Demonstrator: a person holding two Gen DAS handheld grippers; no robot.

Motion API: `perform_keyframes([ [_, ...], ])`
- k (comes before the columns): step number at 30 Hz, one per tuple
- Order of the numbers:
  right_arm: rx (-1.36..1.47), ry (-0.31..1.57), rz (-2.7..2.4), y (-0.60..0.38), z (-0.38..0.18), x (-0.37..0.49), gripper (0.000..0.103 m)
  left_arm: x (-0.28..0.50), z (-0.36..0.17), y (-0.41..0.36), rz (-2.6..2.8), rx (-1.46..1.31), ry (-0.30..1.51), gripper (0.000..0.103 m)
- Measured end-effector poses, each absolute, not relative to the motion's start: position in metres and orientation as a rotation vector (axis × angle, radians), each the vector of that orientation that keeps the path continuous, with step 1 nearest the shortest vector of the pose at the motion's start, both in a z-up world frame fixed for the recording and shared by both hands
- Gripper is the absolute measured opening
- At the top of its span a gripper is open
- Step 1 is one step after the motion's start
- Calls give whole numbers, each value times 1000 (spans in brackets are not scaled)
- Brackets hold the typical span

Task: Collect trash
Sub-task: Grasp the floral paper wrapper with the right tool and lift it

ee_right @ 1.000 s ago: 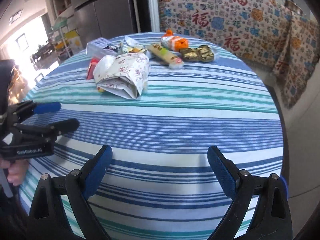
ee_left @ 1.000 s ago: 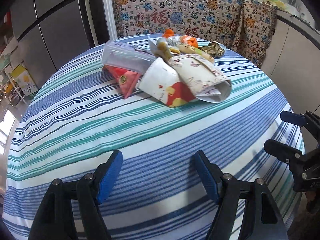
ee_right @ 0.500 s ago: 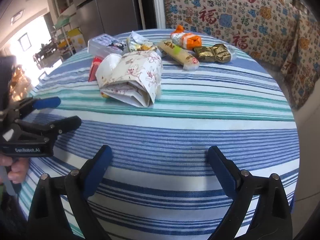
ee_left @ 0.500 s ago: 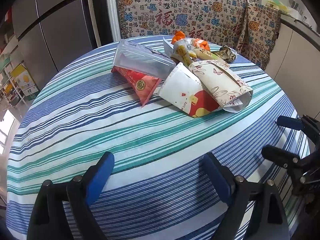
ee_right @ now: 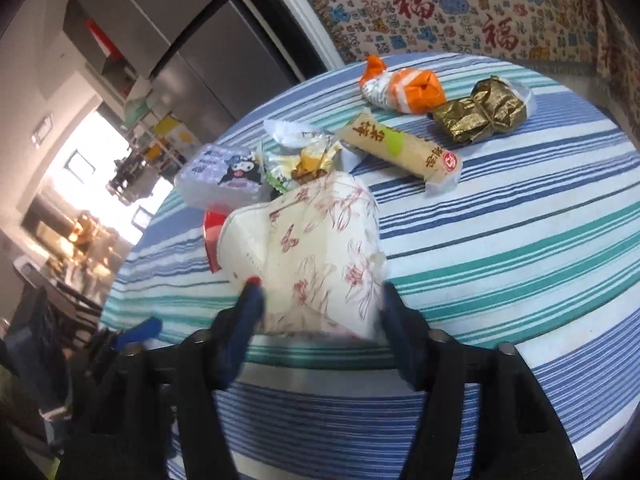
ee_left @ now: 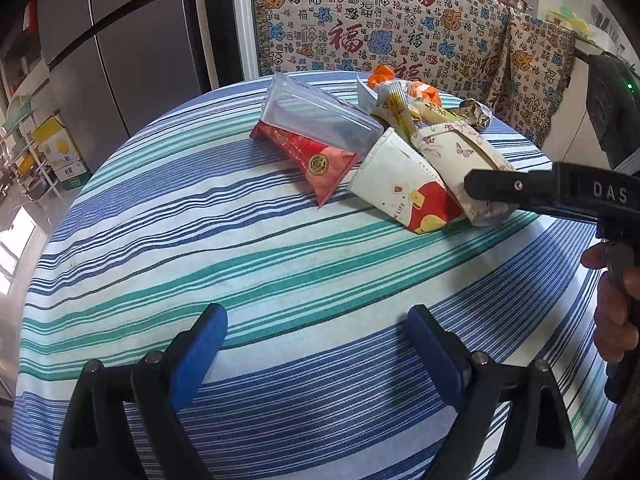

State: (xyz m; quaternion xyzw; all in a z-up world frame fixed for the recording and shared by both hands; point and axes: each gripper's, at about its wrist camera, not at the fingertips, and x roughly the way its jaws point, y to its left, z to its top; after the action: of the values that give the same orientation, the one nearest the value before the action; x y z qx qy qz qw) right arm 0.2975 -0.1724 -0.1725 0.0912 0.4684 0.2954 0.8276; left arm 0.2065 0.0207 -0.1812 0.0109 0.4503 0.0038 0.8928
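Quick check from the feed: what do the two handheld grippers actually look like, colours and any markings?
Both match: black plastic bodies with silver rivets and two fingers faced with blue pads, seen on the left gripper and the right gripper. The right one's black side arm carries white letters "DAS" in the left wrist view. No sleeve or cable shows clearly.

A round tabletop (ee_left: 168, 240) in a blue-and-green striped cloth stands before a steel refrigerator (ee_left: 132, 52); beyond its far edge hangs a patterned throw (ee_left: 360, 20), while daylight floods a doorway (ee_right: 80, 160) at left.
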Motion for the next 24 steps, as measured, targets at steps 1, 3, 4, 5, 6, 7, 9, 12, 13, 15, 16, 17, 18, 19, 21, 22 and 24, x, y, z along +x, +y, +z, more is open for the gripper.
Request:
perform_keyframes([
  [1,161,996,620,-173,-169,293,61,206,-181,21,8,23,934,93],
  [3,86,972,582,-180,-160,282,60,206,-182,21,8,23,934,93],
  [4,25,945,532,-186,-153,275,59,206,-182,21,8,23,934,93],
  [5,-35,915,475,-193,-148,269,59,206,-181,21,8,23,934,93],
  [6,-84,889,422,-200,-144,263,59,206,-182,21,8,24,933,93],
  [7,-111,878,389,-208,-142,260,59,206,-182,21,10,22,932,93],
  [9,-123,905,370,-220,-149,257,63,207,-180,18,1,3,927,93],
  [12,-98,962,383,-229,-170,252,81,213,-177,7,-41,-68,919,93],
  [13,-88,978,392,-231,-176,250,86,216,-175,2,-39,-97,917,93],
  [15,-101,955,397,-230,-179,242,92,224,-166,-10,-20,-171,900,93],
  [16,-113,952,398,-228,-180,239,93,230,-162,-17,6,-205,890,93],
  [17,-126,942,402,-226,-180,237,94,237,-159,-23,37,-225,882,93],
  [18,-139,936,404,-224,-181,235,96,245,-156,-30,83,-238,875,93],
  [19,-152,929,406,-221,-182,233,96,253,-154,-35,128,-242,874,93],
  [21,-163,921,416,-219,-181,230,96,270,-157,-40,216,-255,882,93],
  [22,-156,921,424,-219,-181,230,96,279,-162,-41,259,-259,897,93],
  [24,-131,919,428,-223,-181,230,95,291,-173,-41,321,-258,935,92],
])
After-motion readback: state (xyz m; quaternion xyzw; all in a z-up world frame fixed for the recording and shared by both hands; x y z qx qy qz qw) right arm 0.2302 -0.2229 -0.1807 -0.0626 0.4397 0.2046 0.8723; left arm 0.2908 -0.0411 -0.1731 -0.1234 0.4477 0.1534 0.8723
